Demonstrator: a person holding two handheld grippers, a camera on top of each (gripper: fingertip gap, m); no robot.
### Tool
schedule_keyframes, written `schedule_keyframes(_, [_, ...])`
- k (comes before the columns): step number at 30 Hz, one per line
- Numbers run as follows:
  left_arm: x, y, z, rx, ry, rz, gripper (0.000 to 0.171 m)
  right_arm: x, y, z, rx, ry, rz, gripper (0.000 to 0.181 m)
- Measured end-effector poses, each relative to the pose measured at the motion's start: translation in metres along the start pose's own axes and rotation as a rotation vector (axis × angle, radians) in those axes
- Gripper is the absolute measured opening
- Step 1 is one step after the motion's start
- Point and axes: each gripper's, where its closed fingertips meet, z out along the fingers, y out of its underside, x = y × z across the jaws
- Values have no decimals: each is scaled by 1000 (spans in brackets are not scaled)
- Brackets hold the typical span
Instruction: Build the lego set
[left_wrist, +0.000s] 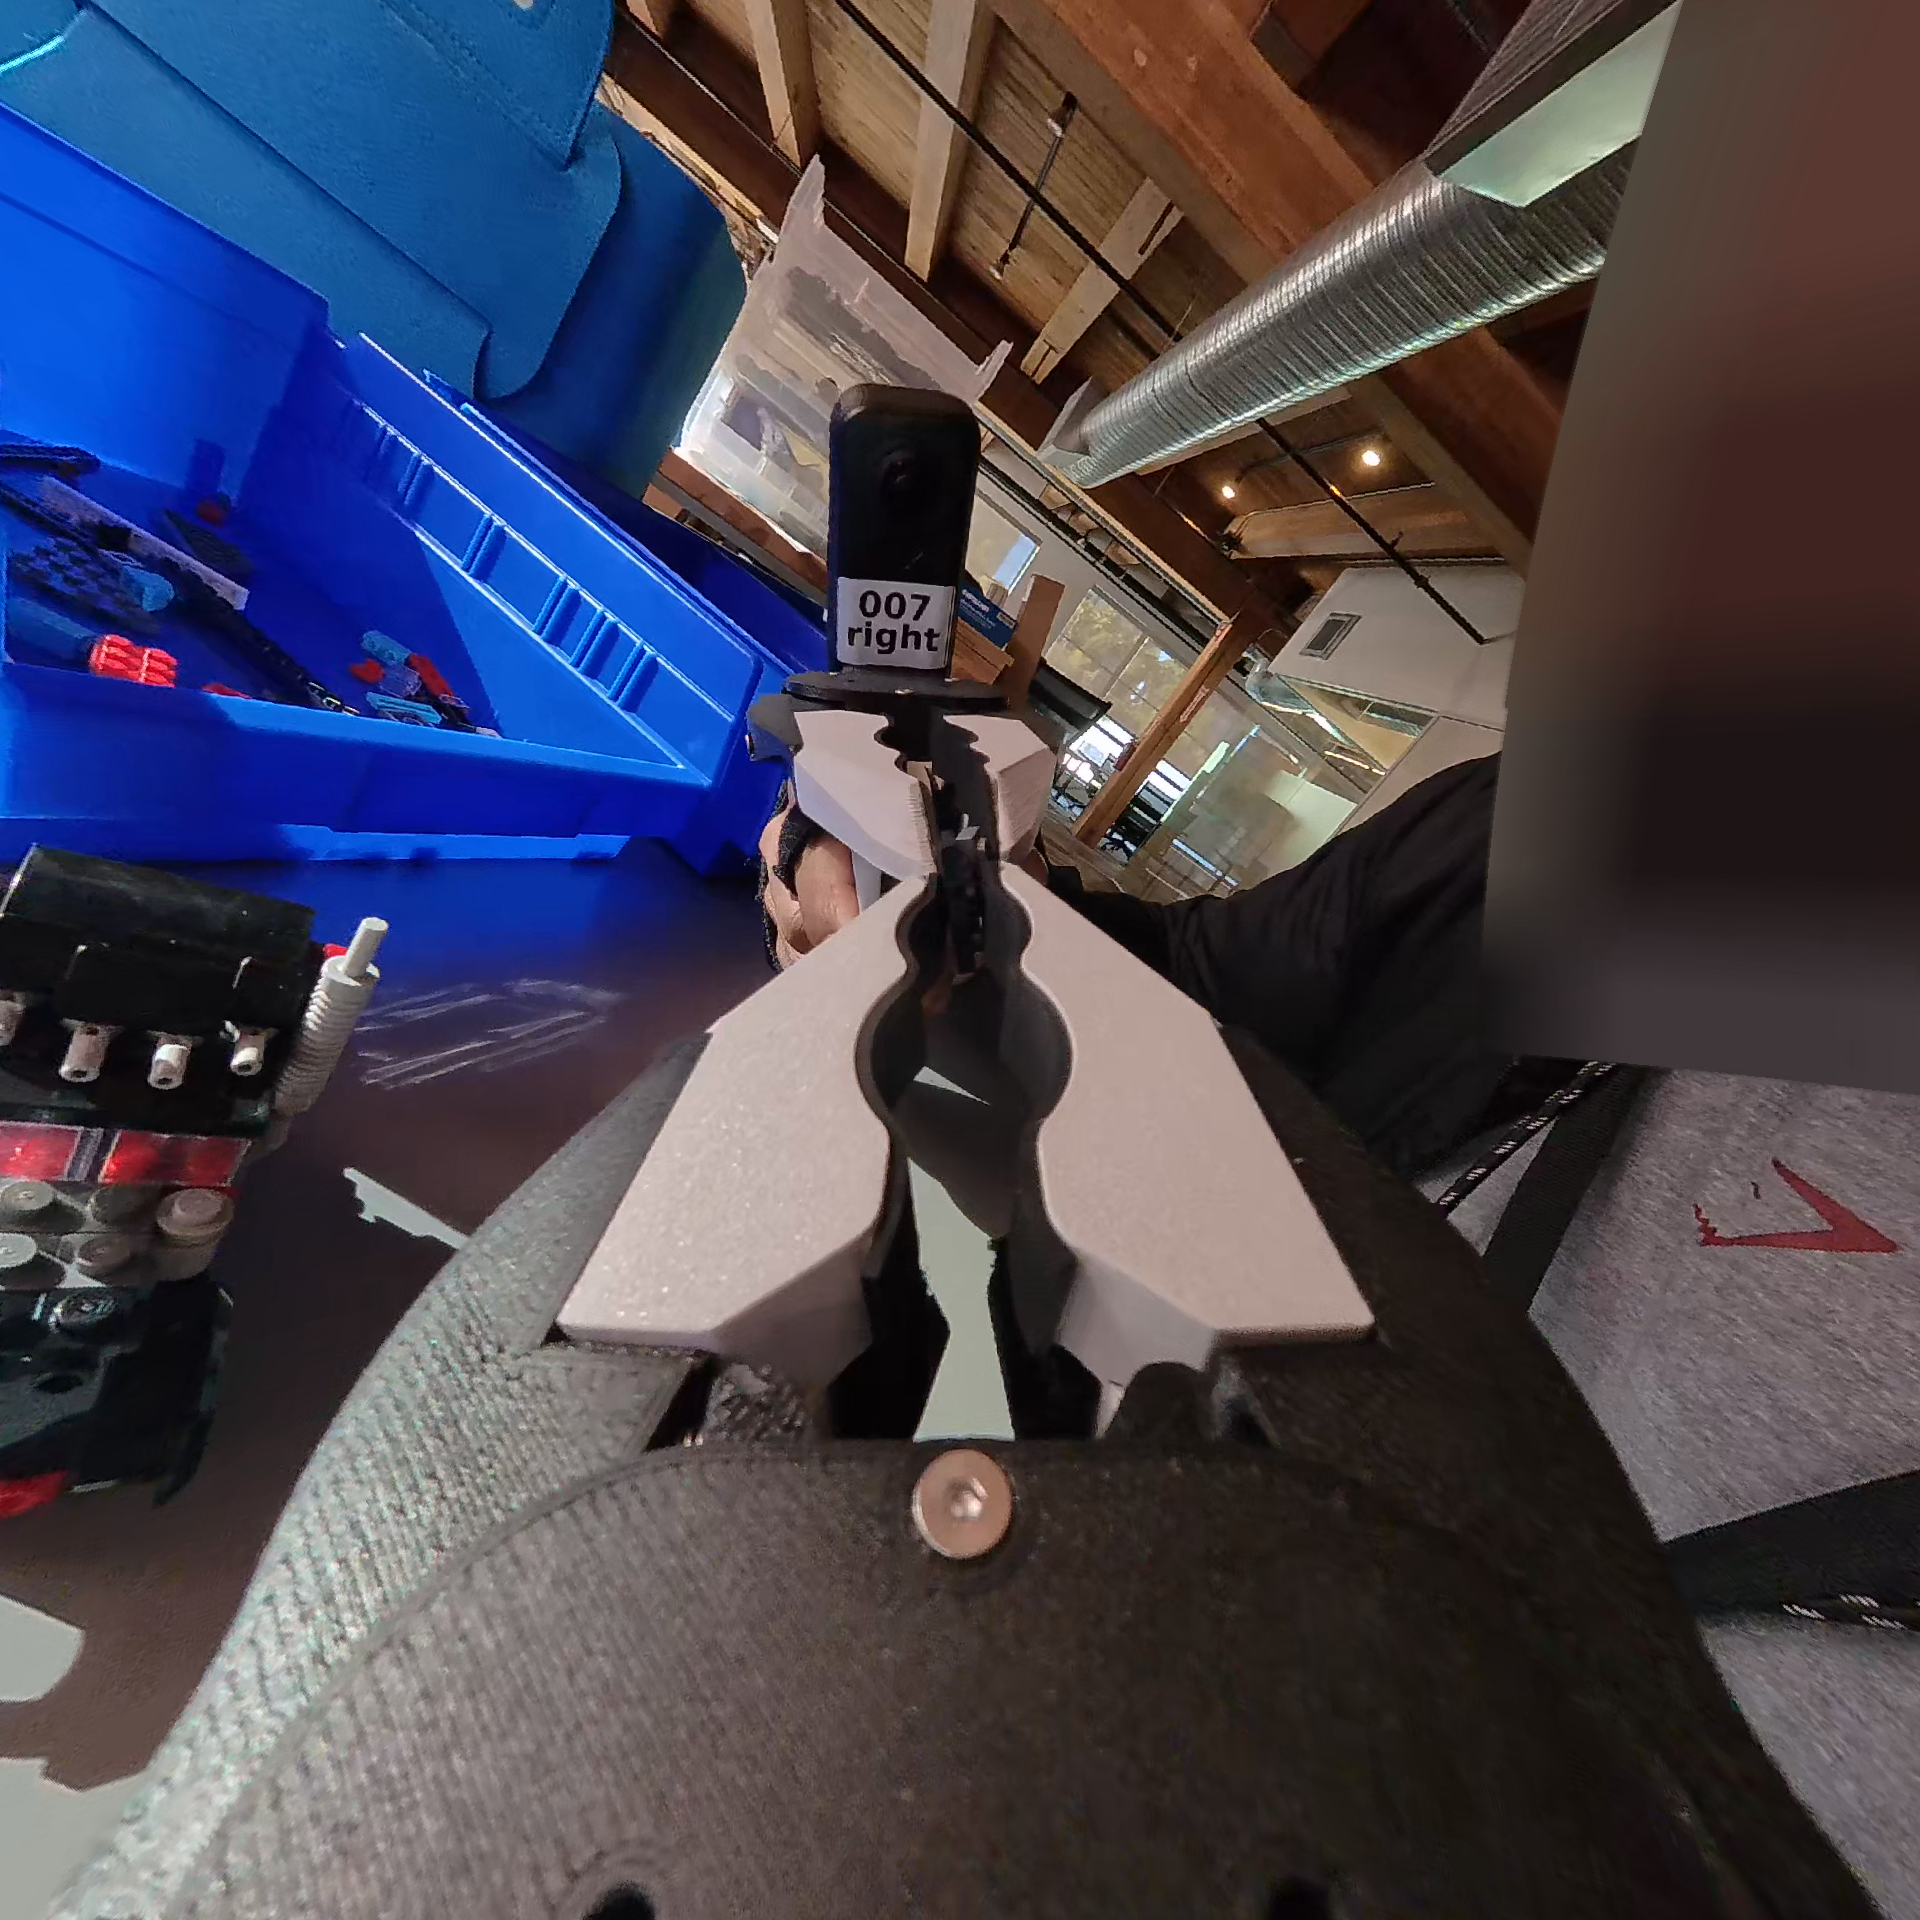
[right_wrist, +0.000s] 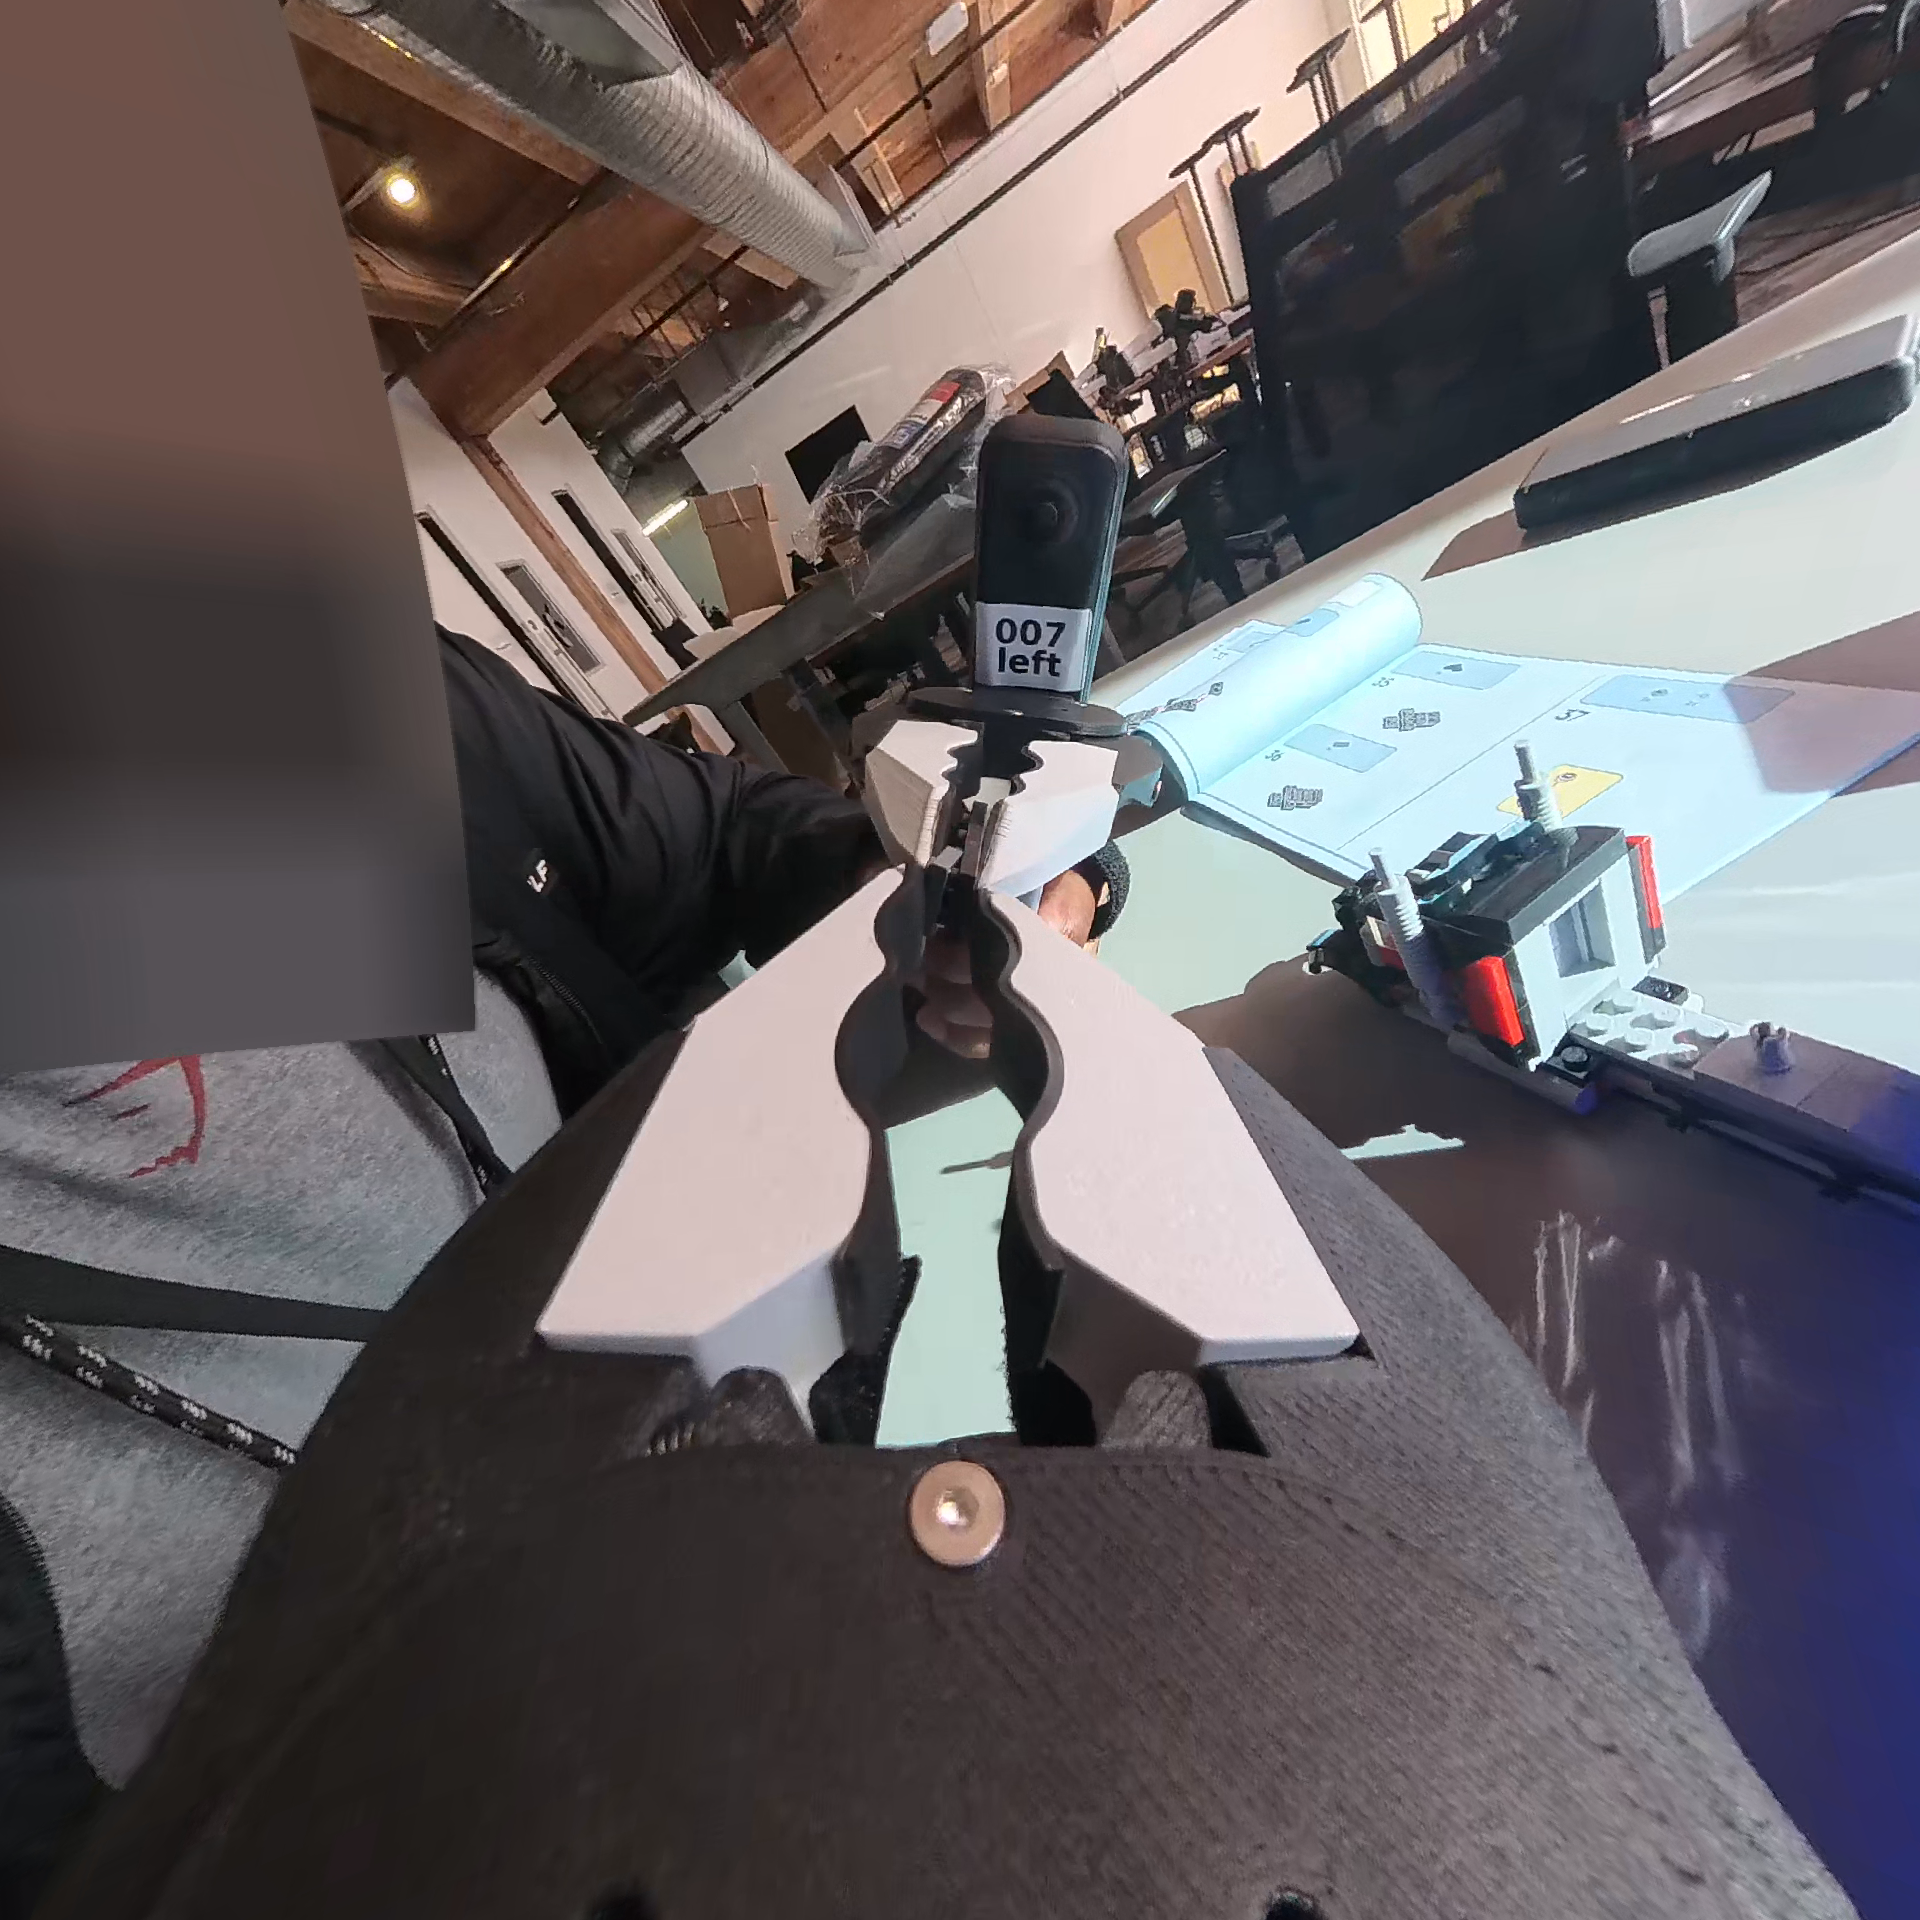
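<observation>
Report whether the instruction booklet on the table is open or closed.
Open: the pale blue instruction booklet lies spread flat on the table, printed pages facing up, behind the partly built truck.

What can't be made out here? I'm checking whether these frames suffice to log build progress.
- Small black piece: squeezed between both grippers' tips, its shape hidden in both wrist views.
- Lego truck: cut off by the left wrist view's left edge.
- Loose bricks in the blue bin: too small to identify.
- Instruction booklet: step drawings too small.
</observation>
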Motion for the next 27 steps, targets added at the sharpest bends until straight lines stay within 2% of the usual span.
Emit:
schedule_keyframes(8, [1,0,0,-8,23,-21,7,0,0,0,4,9,-21,9])
schedule_keyframes(27, [0,-6,-3,39,83,-188,7,1,-1,-1,8,23,-45,9])
